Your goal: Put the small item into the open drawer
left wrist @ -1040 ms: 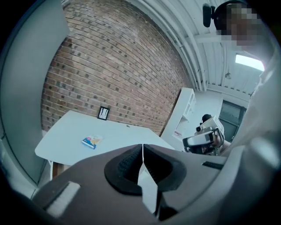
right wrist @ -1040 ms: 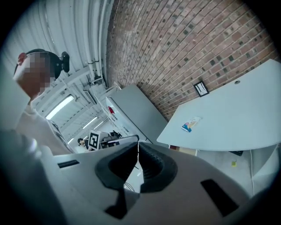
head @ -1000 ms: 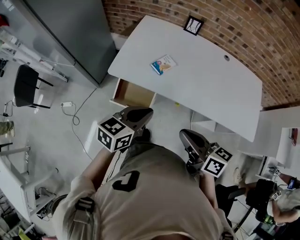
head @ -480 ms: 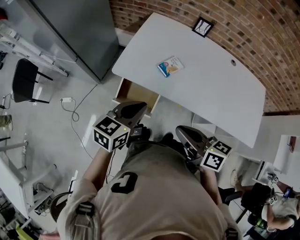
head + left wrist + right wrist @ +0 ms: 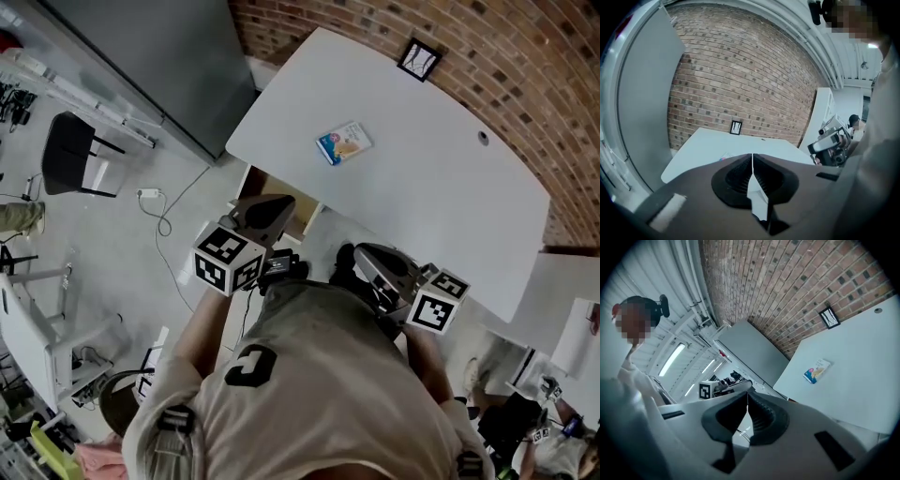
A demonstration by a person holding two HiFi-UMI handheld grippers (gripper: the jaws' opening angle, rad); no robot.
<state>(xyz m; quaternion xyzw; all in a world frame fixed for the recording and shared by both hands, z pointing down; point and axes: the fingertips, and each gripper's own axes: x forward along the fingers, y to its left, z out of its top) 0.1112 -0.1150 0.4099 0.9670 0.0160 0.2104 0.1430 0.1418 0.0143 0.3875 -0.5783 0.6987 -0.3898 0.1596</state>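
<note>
The left tool [image 5: 277,205] and right tool [image 5: 362,255] have jaws together, empty. The small item [image 5: 343,143] lies flat near the desk's [image 5: 441,197] left end. The open drawer [image 5: 259,184] sits below the near edge.

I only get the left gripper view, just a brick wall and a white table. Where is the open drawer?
Observer: In the head view the open drawer pokes out under the table's near left corner, below your view.
Operator: Where's the small thing?
Observer: A small packet lies flat on the table, beyond the drawer.
Operator: Is the right gripper holding something?
Observer: No, the right gripper view shows its jaws together with nothing between.
</note>
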